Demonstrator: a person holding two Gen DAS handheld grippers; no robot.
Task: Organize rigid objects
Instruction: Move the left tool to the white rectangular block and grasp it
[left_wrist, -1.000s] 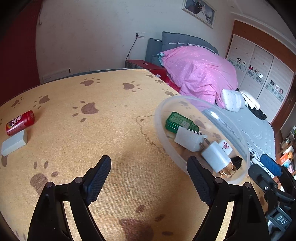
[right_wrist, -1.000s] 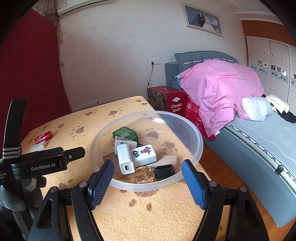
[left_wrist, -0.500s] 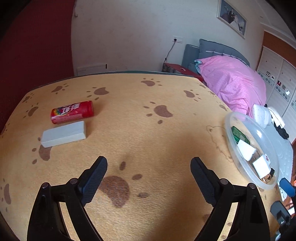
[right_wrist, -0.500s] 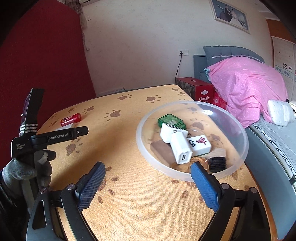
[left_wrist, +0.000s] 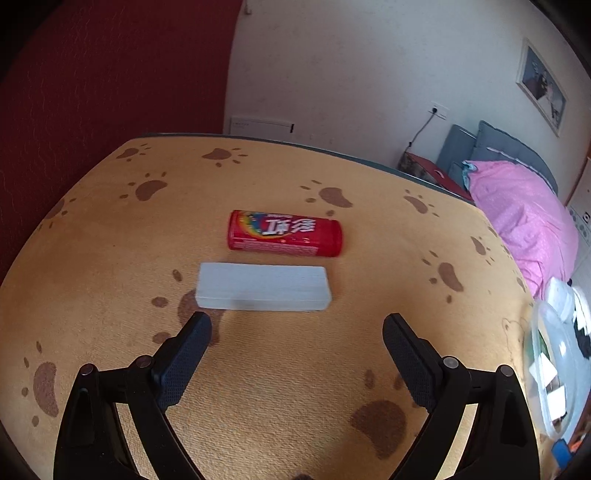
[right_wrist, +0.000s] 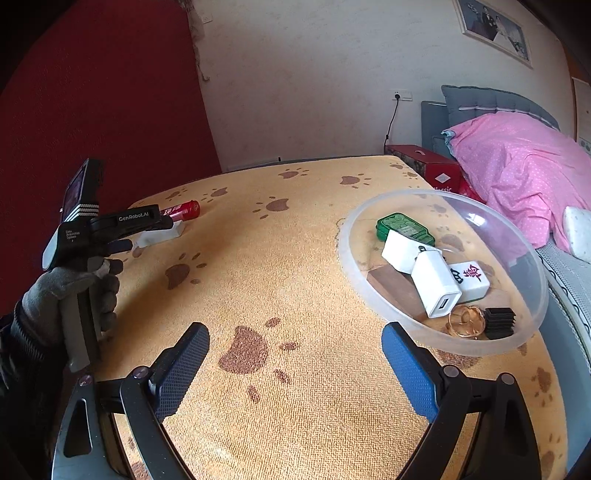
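While the counter (left_wrist: 110, 258) carries everything, the clear bowl (right_wrist: 532, 258) sits at its right, full of small things. The left claw (left_wrist: 297, 325) is opening, nothing inside, just before the white box (left_wrist: 263, 287), maybe plastic. The red can (left_wrist: 284, 232) lies behind. The right claw (right_wrist: 295, 332) is spread wide, empty.

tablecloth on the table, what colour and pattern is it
Orange-yellow tablecloth with brown paw prints; clearest in the left wrist view.
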